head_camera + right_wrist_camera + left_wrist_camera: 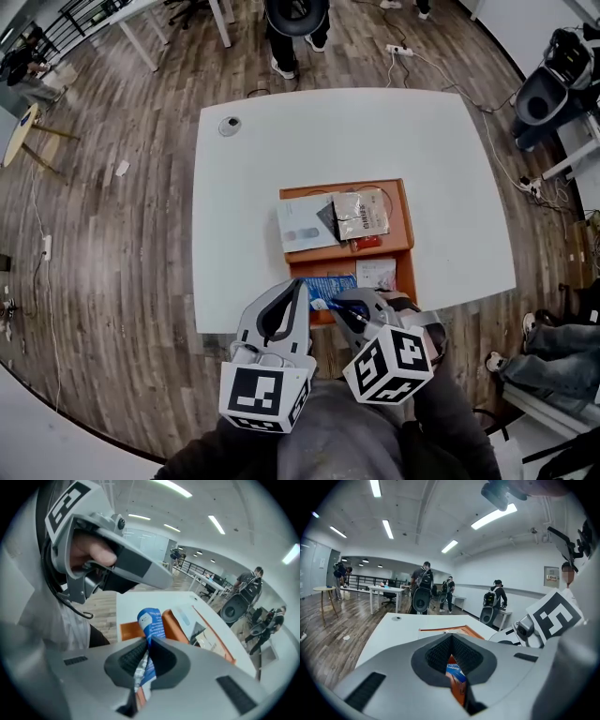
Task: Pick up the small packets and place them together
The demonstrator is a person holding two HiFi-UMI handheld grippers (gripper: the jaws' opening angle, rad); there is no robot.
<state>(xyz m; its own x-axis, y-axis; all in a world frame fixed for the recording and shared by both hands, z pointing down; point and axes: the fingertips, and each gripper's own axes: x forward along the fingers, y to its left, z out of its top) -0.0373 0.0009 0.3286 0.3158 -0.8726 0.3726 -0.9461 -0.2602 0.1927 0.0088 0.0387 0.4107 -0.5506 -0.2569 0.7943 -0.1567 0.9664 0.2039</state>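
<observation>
Both fingers [130,656] of the right gripper [147,640] pinch the blue packet [149,620]; left gripper [453,637] fingers touch, empty

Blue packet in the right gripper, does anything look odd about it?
The blue packet is pinched at one end in the shut right gripper, crumpled there and sticking up crooked above the orange tray. No tear or spill shows.

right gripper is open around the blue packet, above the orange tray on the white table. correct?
Not open. The right gripper is shut on the blue packet, pinched between its pads with the top sticking out, as the right gripper view shows. The rest stands: it is above the orange tray on the white table.
</observation>
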